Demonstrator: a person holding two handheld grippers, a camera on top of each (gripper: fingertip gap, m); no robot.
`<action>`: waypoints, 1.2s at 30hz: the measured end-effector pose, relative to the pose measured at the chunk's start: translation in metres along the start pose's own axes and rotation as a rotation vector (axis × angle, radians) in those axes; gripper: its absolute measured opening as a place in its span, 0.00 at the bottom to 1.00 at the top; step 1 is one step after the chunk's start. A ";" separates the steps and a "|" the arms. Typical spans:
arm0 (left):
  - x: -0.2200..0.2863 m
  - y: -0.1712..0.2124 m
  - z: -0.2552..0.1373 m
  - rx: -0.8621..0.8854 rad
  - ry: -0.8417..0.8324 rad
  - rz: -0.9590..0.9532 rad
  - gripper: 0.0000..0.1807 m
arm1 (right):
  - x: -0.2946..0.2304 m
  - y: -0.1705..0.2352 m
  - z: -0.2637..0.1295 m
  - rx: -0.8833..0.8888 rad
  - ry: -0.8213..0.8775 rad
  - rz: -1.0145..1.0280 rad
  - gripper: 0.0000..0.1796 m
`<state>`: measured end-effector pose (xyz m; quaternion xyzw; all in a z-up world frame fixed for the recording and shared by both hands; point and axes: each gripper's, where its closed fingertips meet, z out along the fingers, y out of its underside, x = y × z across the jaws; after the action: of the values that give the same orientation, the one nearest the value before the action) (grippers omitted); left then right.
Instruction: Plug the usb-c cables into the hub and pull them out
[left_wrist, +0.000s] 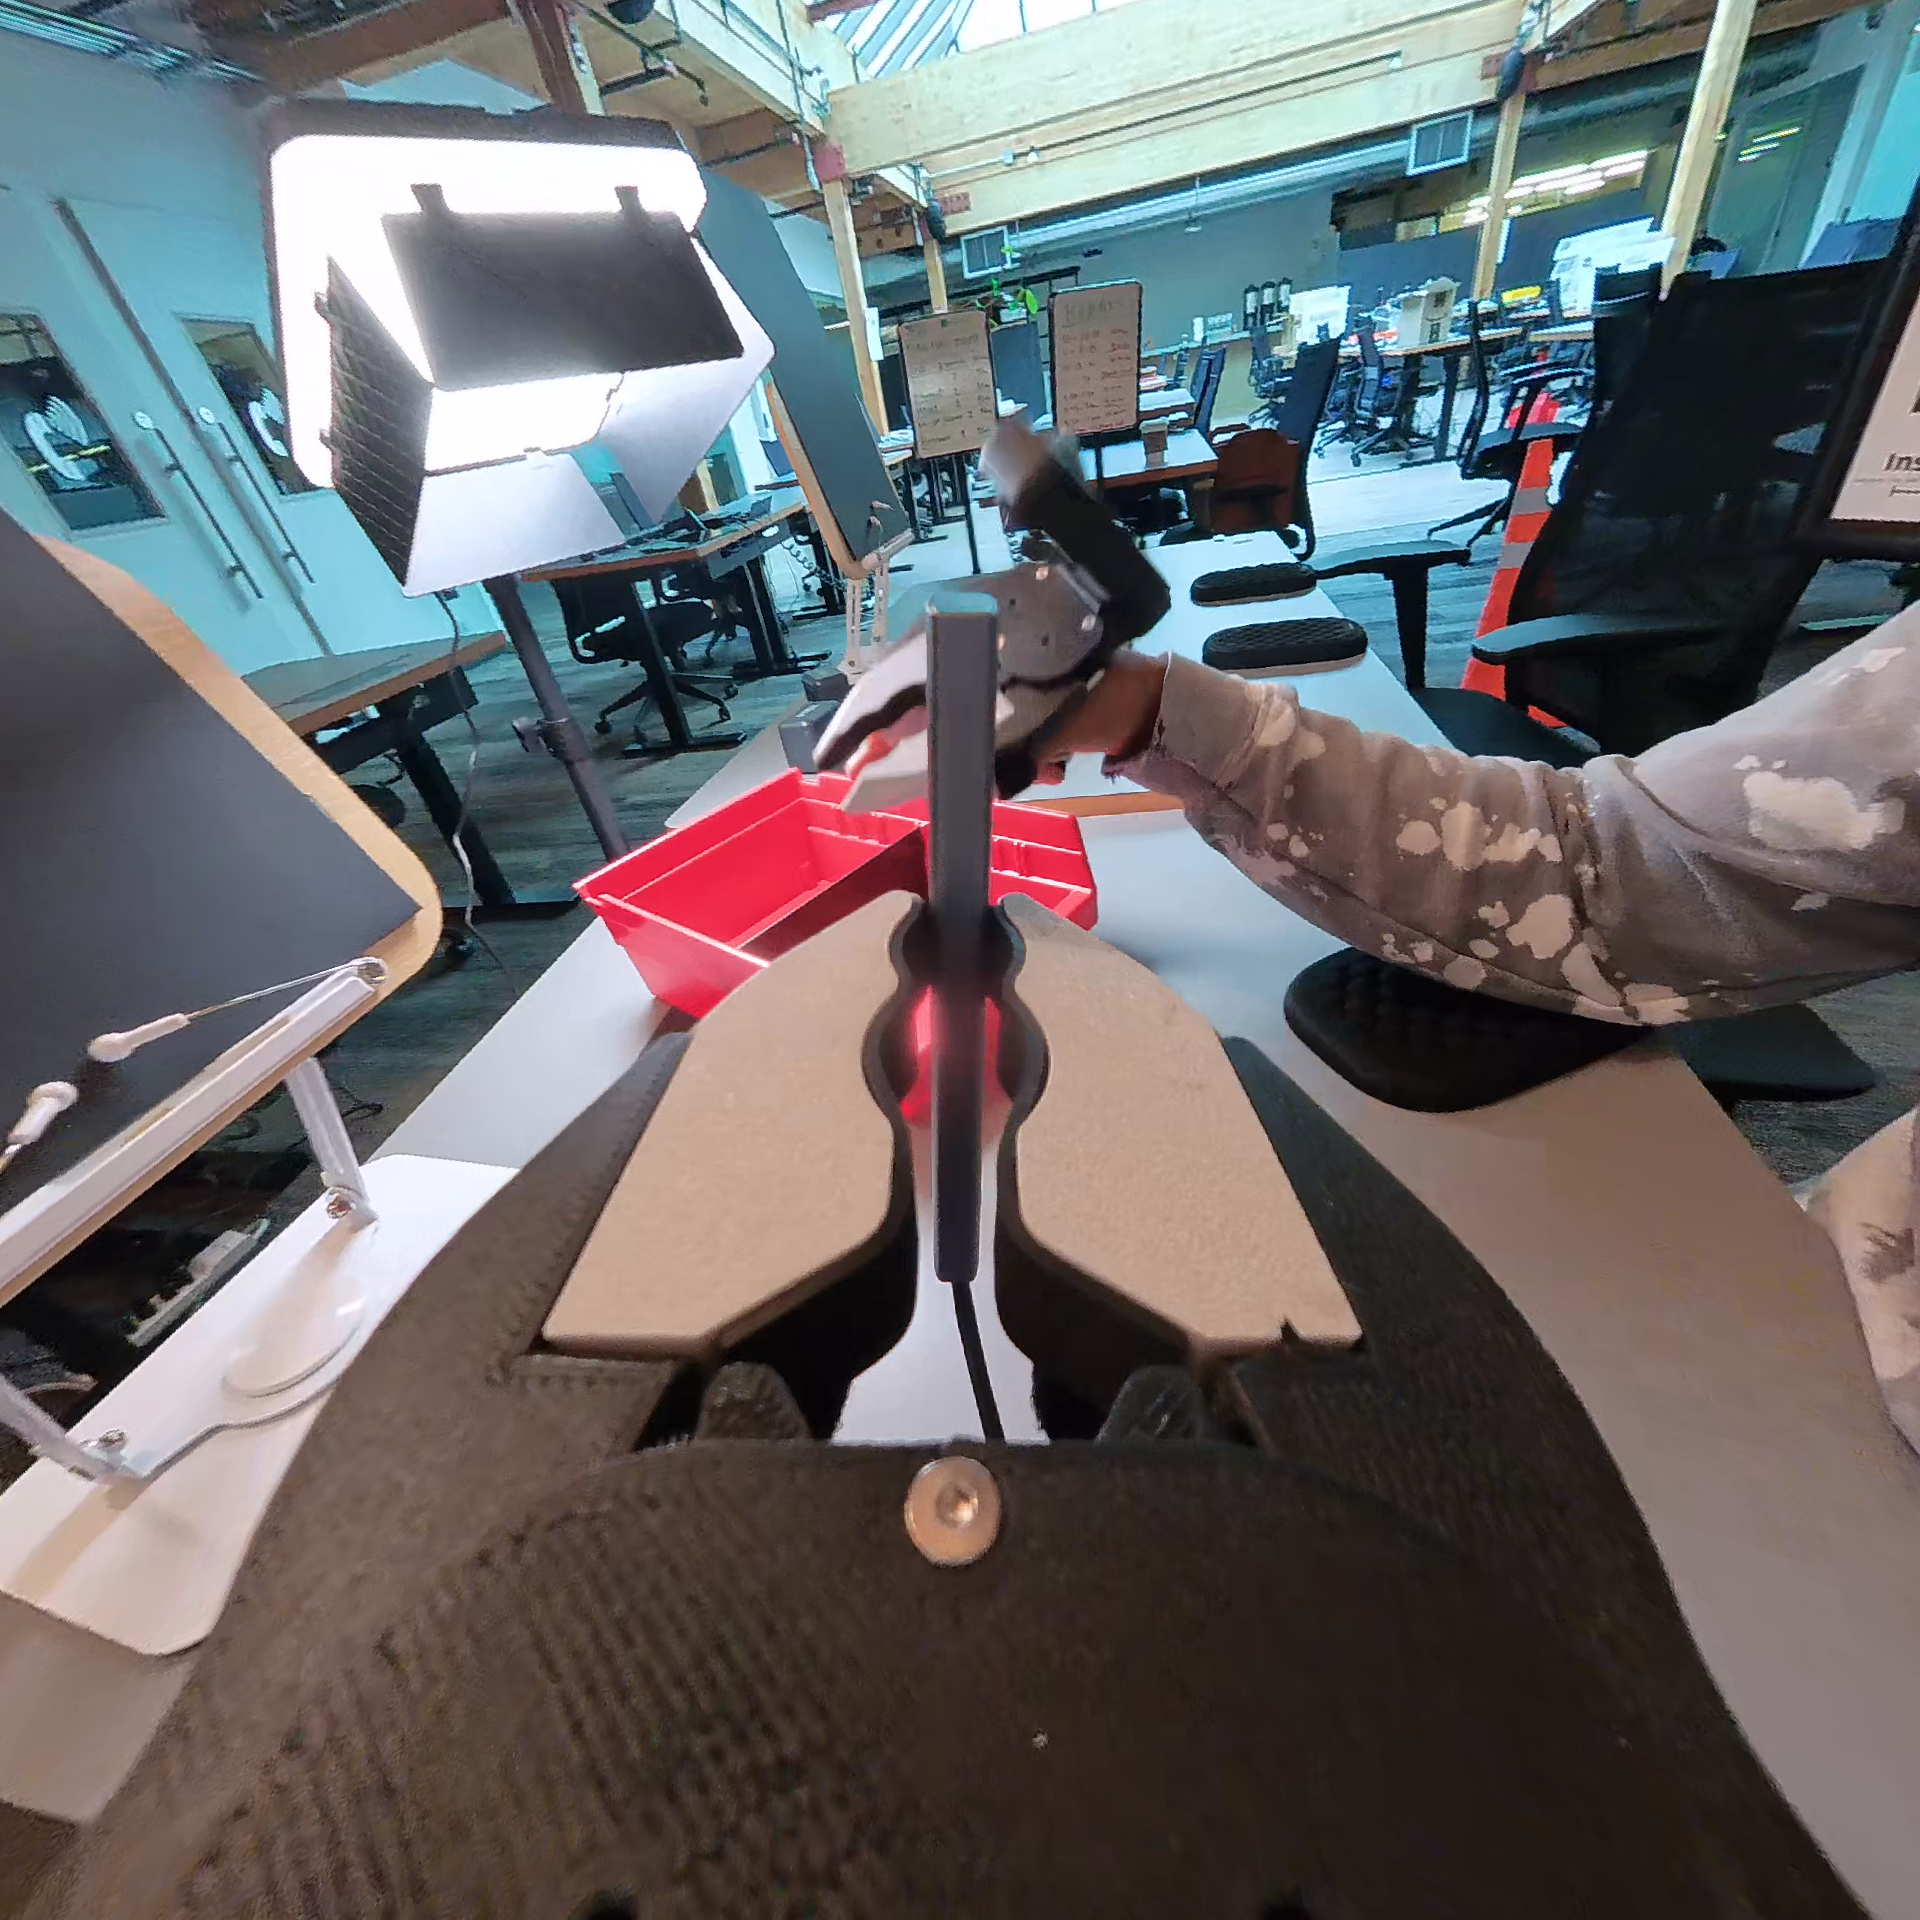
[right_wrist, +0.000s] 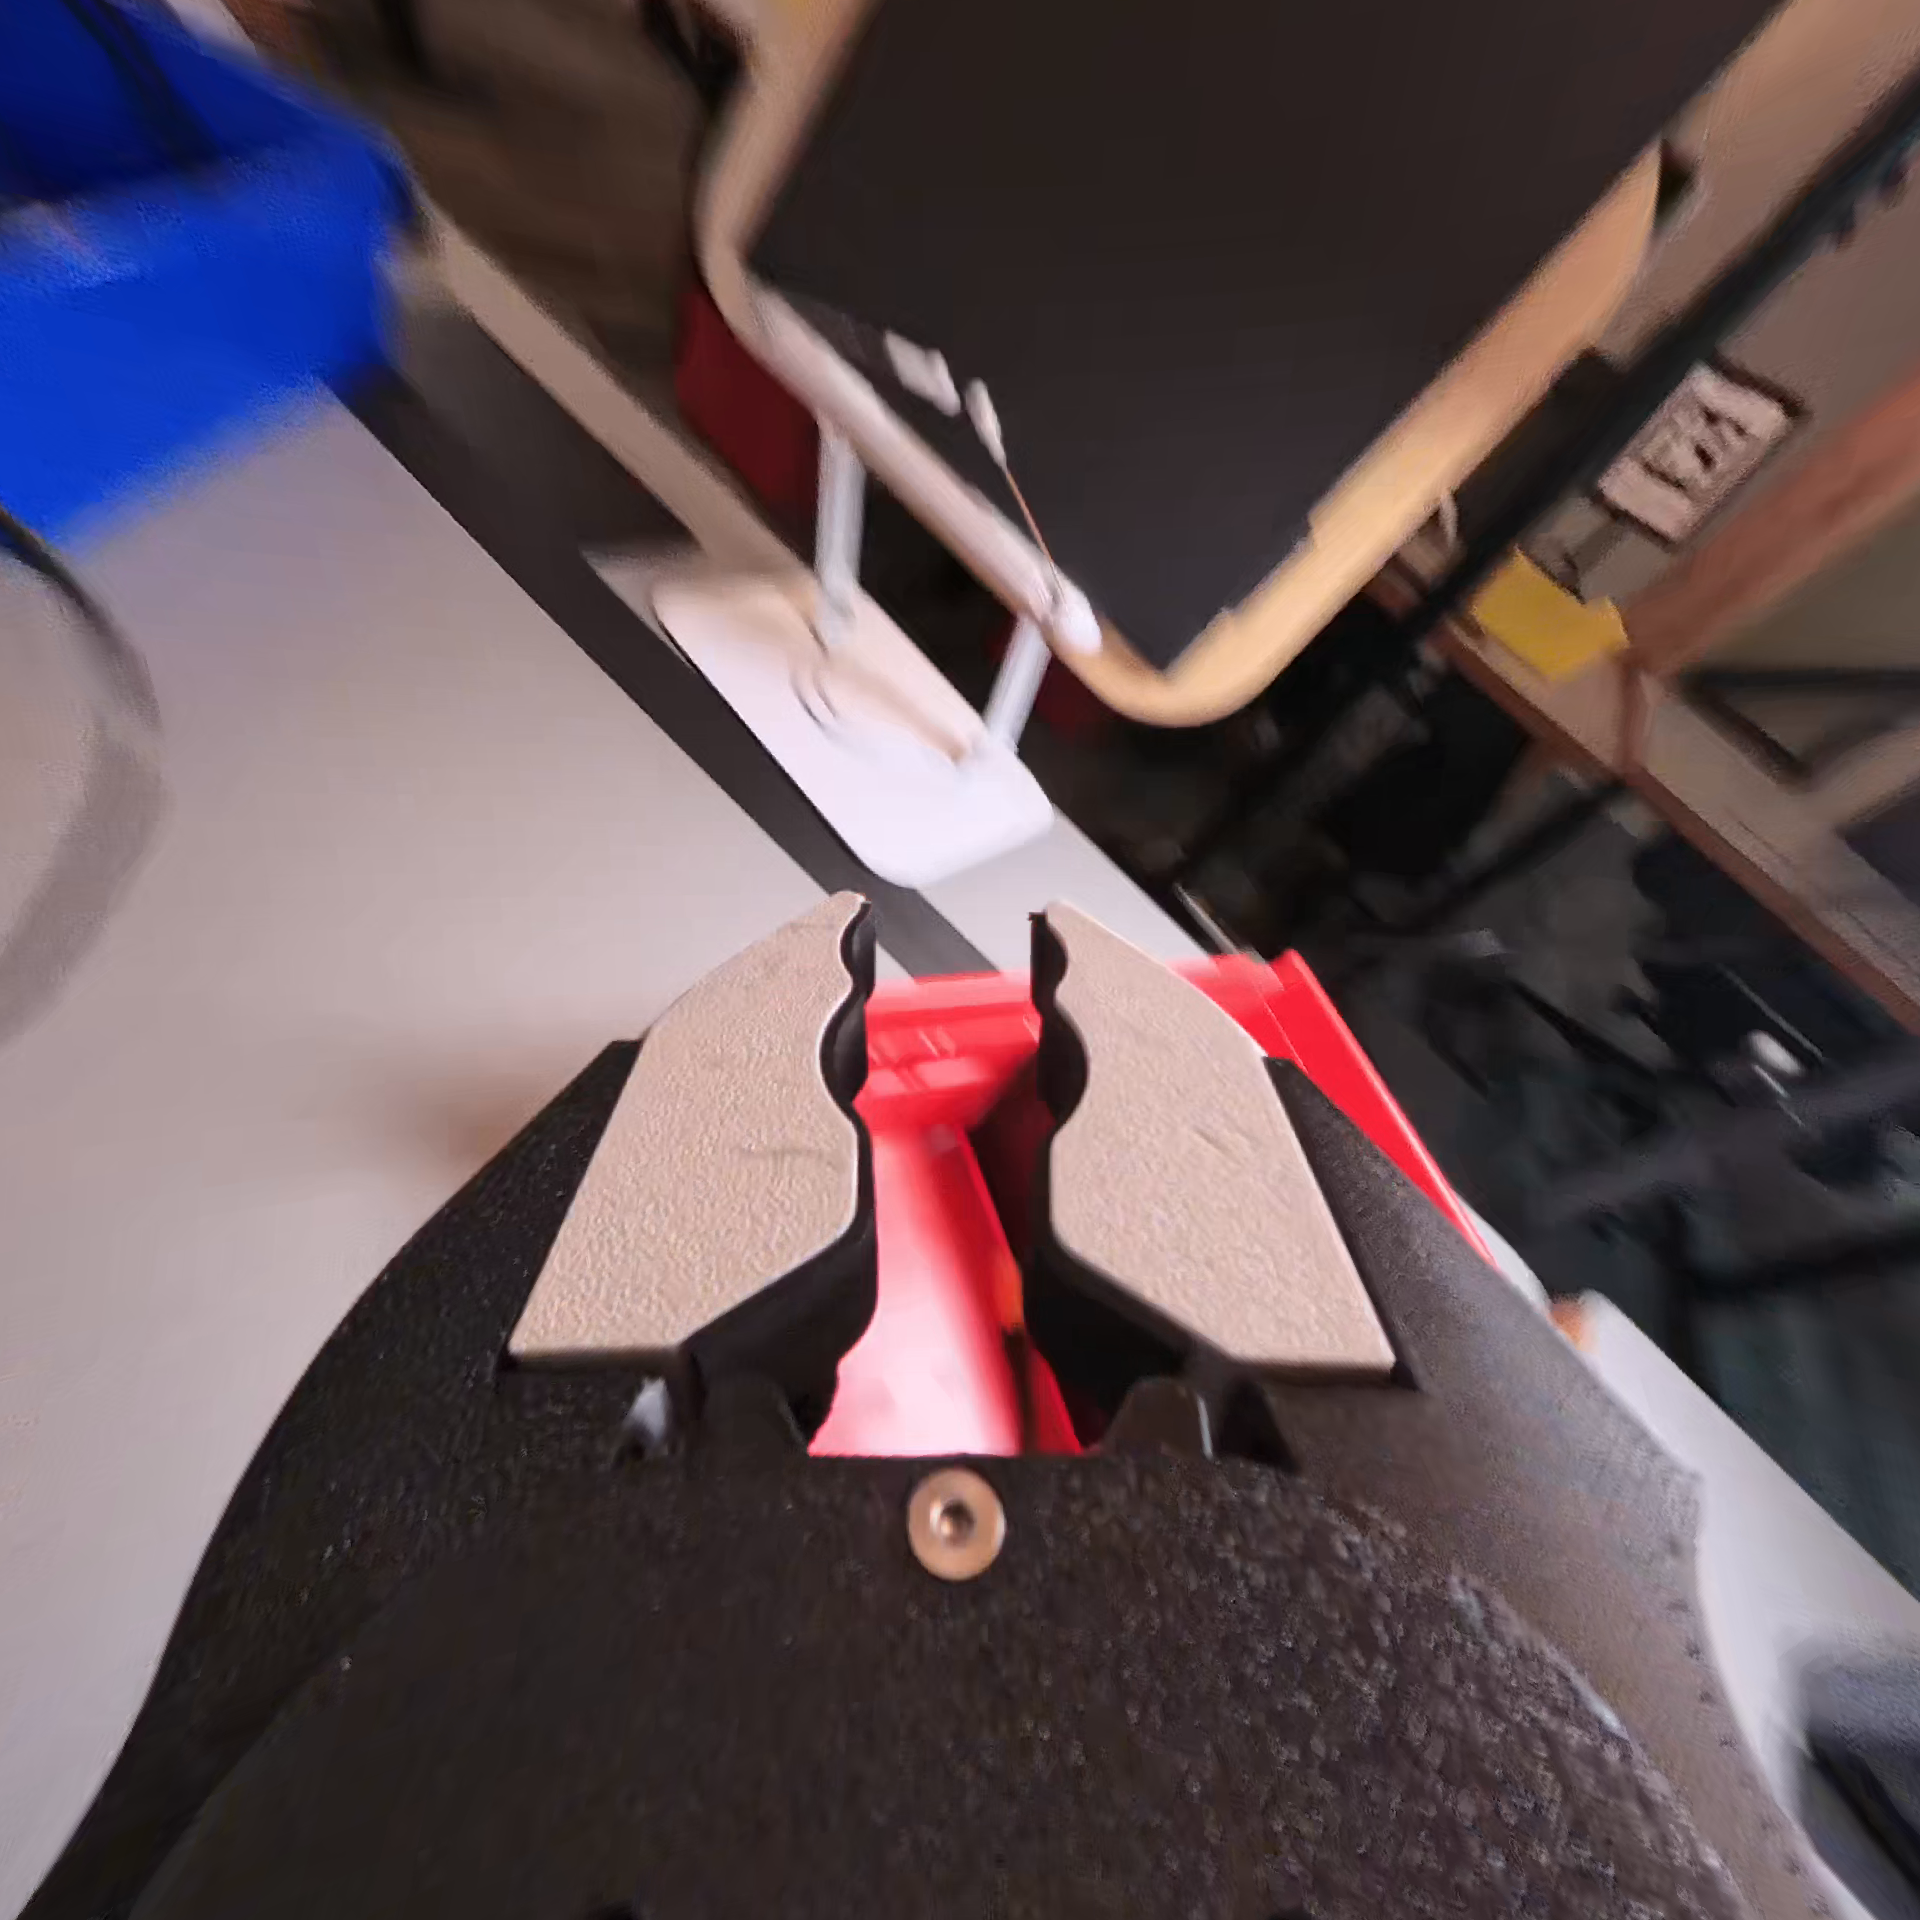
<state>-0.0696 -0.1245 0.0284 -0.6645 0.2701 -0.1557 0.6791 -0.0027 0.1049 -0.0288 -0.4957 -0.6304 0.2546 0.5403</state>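
Left gripper (left_wrist: 958, 920) pinching grey hub (left_wrist: 958, 831) edge-on between jaws, cable (left_wrist: 982, 1371) trailing back. Hovering above red bin (left_wrist: 790, 894): right gripper (right_wrist: 951, 925), jaws spread, empty. Showing hub in left wrist view only.

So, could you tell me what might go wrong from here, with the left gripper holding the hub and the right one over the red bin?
1. The left gripper clamps the hub edge-on, most of it sticking out beyond the fingertips; a push on its far end could lever it out of the grip.
2. The right gripper is open and empty over the red bin, and its view is blurred, so a pick there could miss.
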 end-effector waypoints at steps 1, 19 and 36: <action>0.003 0.002 0.003 0.003 0.015 -0.003 0.06 | -0.013 -0.023 -0.007 0.094 -0.070 0.031 0.16; 0.044 0.017 0.047 -0.018 0.162 0.015 0.06 | -0.195 -0.100 -0.031 0.336 -0.741 -0.087 0.04; 0.041 0.024 0.036 -0.131 0.132 0.136 0.06 | -0.182 -0.099 -0.036 0.348 -0.696 -0.141 0.04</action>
<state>-0.0196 -0.1164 -0.0025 -0.6760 0.3683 -0.1345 0.6239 -0.0180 -0.1045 -0.0116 -0.2364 -0.7557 0.4729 0.3866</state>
